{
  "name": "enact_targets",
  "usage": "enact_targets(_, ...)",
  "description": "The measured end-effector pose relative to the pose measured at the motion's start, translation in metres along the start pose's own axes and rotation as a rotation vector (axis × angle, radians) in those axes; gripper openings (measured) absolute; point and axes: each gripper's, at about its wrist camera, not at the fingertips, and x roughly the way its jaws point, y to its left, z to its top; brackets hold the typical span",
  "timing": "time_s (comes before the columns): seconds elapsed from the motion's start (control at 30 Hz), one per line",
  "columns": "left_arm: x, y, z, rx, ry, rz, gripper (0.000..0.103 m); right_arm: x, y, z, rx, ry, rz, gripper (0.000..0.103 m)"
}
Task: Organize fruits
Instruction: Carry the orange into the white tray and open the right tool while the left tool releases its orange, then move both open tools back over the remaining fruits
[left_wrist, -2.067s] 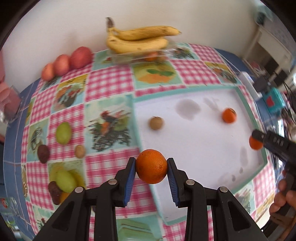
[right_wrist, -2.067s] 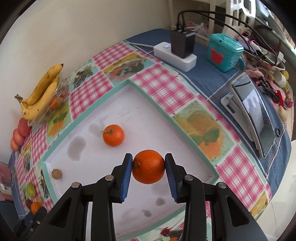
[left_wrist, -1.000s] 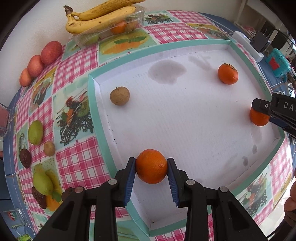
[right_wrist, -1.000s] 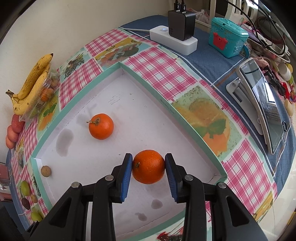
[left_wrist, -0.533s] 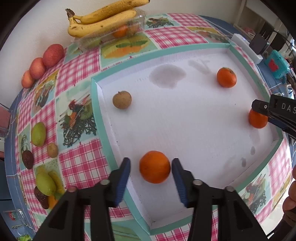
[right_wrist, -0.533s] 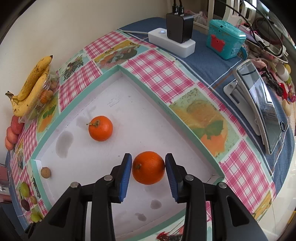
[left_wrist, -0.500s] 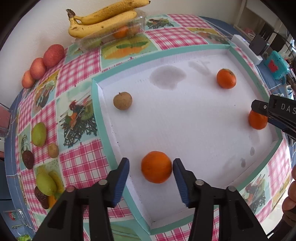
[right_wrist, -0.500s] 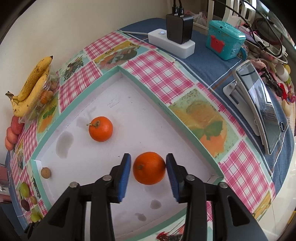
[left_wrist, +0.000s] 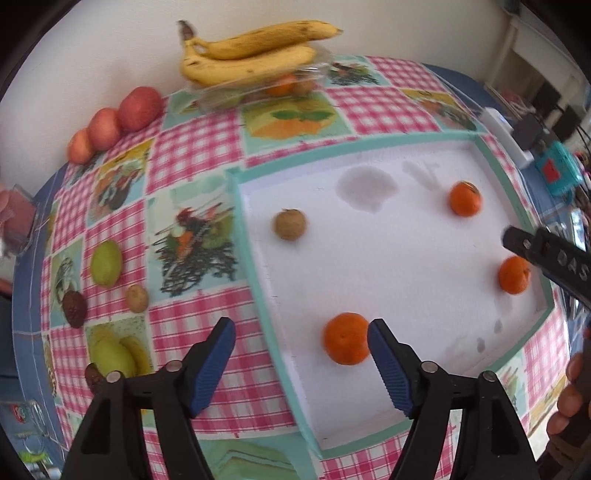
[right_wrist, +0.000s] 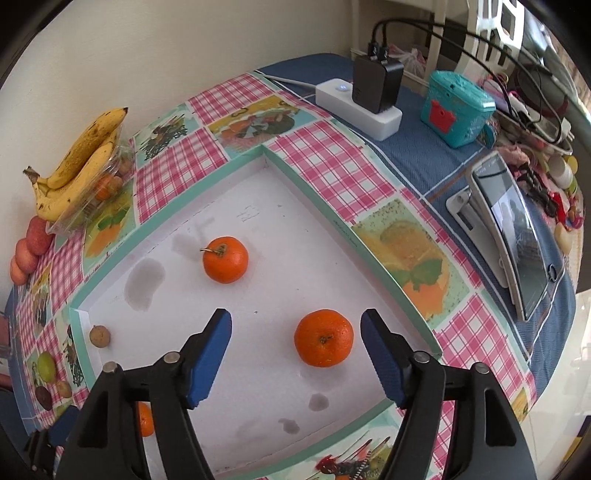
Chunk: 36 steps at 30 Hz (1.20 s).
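A checked tablecloth covers the table, and on it lies a big shallow white tray with a green rim. Against the far wall in the left wrist view rest two bananas on a clear plastic box, and to the left of them a row of red apples. Outside the tray, on the left part of the cloth, wait the smaller fruits: a green lemon, a dark avocado and a small brown fruit. Inside the tray there are three oranges and one brown fruit, all well apart from each other. The left gripper has its jaws wide apart, and one orange sits on the tray floor just beside its right finger, free of both. The right gripper is also wide open, with another orange lying free between its fingers near the tray's right wall. The third orange lies further in. I judge the step in hand is the release of the two oranges into the tray. The next move probably calls for the left gripper to go left and take a fruit from the cloth.
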Motion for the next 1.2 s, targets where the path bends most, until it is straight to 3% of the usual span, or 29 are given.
enact_targets(0.13,0.000,0.025,0.002,-0.073,-0.005,0.027,0.088,-0.006,0.009,-0.003,-0.036,-0.015,-0.008,0.075)
enact_targets(0.2,0.000,0.039,0.004,-0.116,-0.009,0.047,0.093,-0.008,0.016,-0.005,-0.055,-0.024,-0.007,0.083)
enact_targets(0.37,-0.003,0.081,0.004,-0.234,-0.022,0.102,0.101,-0.013,0.029,-0.011,-0.090,-0.035,0.007,0.083)
enact_targets(0.63,-0.019,0.155,-0.009,-0.402,-0.057,0.214,0.103,-0.026,0.057,-0.019,-0.153,-0.079,0.066,0.084)
enact_targets(0.8,-0.029,0.182,-0.017,-0.454,-0.075,0.272,0.103,-0.039,0.072,-0.022,-0.164,-0.120,0.123,0.084)
enact_targets(1.2,-0.055,0.232,-0.038,-0.515,-0.116,0.312,0.103,-0.053,0.128,-0.045,-0.297,-0.107,0.177,0.084)
